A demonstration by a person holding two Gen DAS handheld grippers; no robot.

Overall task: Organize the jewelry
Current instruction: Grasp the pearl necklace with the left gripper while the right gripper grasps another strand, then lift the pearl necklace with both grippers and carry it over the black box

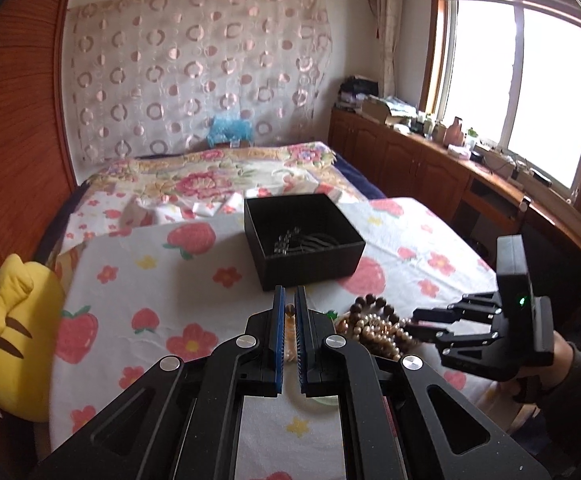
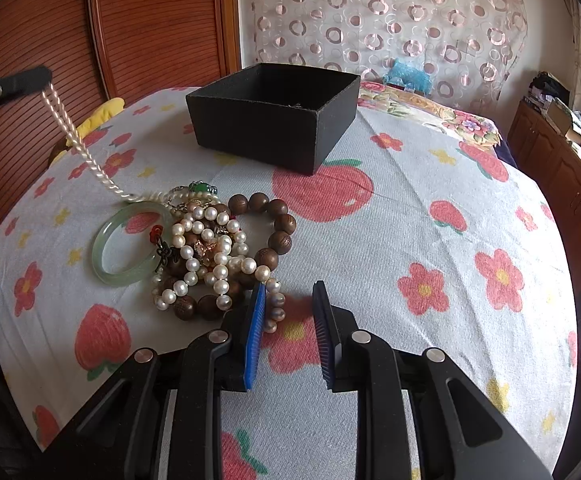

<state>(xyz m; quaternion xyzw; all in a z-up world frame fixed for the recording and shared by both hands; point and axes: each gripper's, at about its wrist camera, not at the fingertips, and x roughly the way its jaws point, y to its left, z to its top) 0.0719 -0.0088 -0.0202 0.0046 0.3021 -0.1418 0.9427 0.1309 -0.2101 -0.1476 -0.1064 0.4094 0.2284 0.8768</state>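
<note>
An open black box [image 1: 304, 236] [image 2: 274, 114] sits on the bed with some jewelry inside. In the right wrist view a pile lies near it: a green jade bangle [image 2: 128, 246], pearl strands [image 2: 206, 256] and a brown wooden bead bracelet [image 2: 270, 224]. My left gripper [image 1: 289, 300] [image 2: 44, 76] is shut on a pearl necklace [image 2: 80, 148] and lifts one end while the other end rests by the bangle. My right gripper [image 2: 290, 296] [image 1: 416, 316] is open, low over the cloth at the pile's right edge.
A floral strawberry-print cloth [image 2: 430, 220] covers the bed. A yellow plush [image 1: 18, 332] lies at the left edge. A wooden wardrobe [image 2: 110, 28] stands left. A wooden cabinet [image 1: 410, 160] with clutter runs under the window on the right.
</note>
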